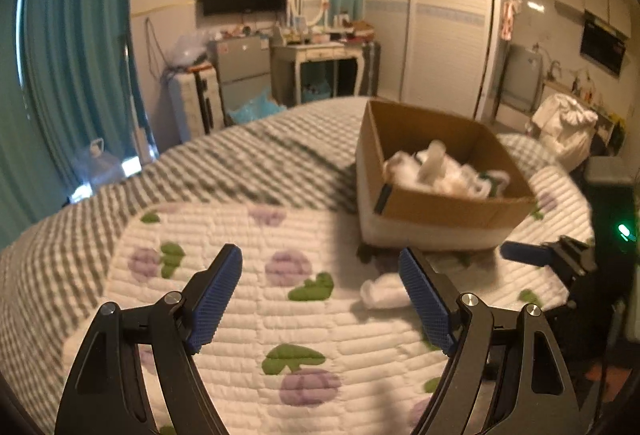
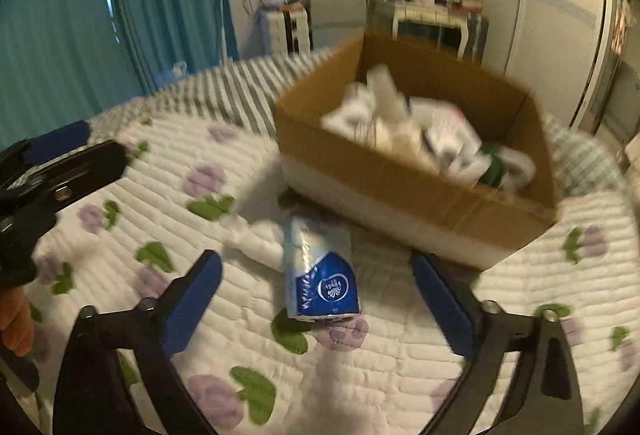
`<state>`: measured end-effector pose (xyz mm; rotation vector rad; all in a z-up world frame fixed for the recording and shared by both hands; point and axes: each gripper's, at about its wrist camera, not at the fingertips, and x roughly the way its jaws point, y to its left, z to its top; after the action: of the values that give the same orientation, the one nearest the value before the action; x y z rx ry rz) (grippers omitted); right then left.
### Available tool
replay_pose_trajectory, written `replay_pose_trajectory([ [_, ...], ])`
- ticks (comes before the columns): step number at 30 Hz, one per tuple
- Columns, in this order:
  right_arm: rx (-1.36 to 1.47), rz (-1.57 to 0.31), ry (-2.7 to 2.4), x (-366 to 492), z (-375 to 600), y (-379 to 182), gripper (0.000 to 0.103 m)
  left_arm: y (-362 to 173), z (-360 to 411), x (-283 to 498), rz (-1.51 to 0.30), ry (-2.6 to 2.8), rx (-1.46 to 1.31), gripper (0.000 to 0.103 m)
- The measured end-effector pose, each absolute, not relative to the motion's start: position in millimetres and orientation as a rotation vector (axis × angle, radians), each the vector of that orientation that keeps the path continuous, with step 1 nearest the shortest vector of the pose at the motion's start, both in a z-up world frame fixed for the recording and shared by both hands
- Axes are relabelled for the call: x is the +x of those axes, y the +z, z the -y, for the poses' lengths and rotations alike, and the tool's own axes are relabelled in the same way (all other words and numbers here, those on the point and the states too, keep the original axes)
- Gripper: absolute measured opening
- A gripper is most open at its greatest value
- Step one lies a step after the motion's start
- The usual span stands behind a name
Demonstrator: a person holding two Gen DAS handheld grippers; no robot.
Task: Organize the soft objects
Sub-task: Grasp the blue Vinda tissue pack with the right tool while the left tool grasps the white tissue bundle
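Lying mid-frame between the right gripper's spread, empty fingers, tissue pack nears the box; left gripper also open, over bare quilt.

Left gripper and right gripper gape wide (both angled downward).

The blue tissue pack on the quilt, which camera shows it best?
The right wrist view. There the blue tissue pack lies whole on the quilt, between the open right gripper fingers, logo visible. In the left wrist view I cannot make it out; only a white soft item shows near the cardboard box.
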<state>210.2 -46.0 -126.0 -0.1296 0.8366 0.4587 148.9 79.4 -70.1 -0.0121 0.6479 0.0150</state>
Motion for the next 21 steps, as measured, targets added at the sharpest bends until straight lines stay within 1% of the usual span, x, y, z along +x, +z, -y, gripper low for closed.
replay_pose_trajectory([
  [3, -0.141, -0.893, 0.430, 232.1, 42.4, -156.4, 0.082, -88.8, -85.5, 157.1, -0.690, 0.025, -0.007, 0.082],
  [4, -0.141, -0.918, 0.424, 240.0, 42.0, -167.3, 0.074, -93.3, -87.9, 158.1, -0.698, 0.028, -0.009, 0.082],
  [6, -0.104, -0.951, 0.435, 248.4, 44.1, -177.6, 0.068, -97.4, -90.0, 158.4, -0.704, 0.029, -0.017, 0.082],
  [7, -0.076, -0.971, 0.439, 252.1, 46.5, -182.6, 0.058, -98.0, -90.1, 157.9, -0.705, 0.030, -0.021, 0.082],
  [8, -0.047, -0.993, 0.454, 254.0, 48.4, -186.1, 0.052, -98.7, -89.5, 156.7, -0.704, 0.031, -0.024, 0.082],
  [14, -0.013, -0.955, 0.472, 232.0, 67.6, -170.9, 0.050, -98.0, -77.3, 146.2, -0.703, 0.014, -0.056, 0.082],
  [21, -0.026, -0.900, 0.361, 221.2, 107.7, -149.3, 0.050, -107.5, -42.9, 158.4, -0.795, 0.010, -0.021, 0.082],
])
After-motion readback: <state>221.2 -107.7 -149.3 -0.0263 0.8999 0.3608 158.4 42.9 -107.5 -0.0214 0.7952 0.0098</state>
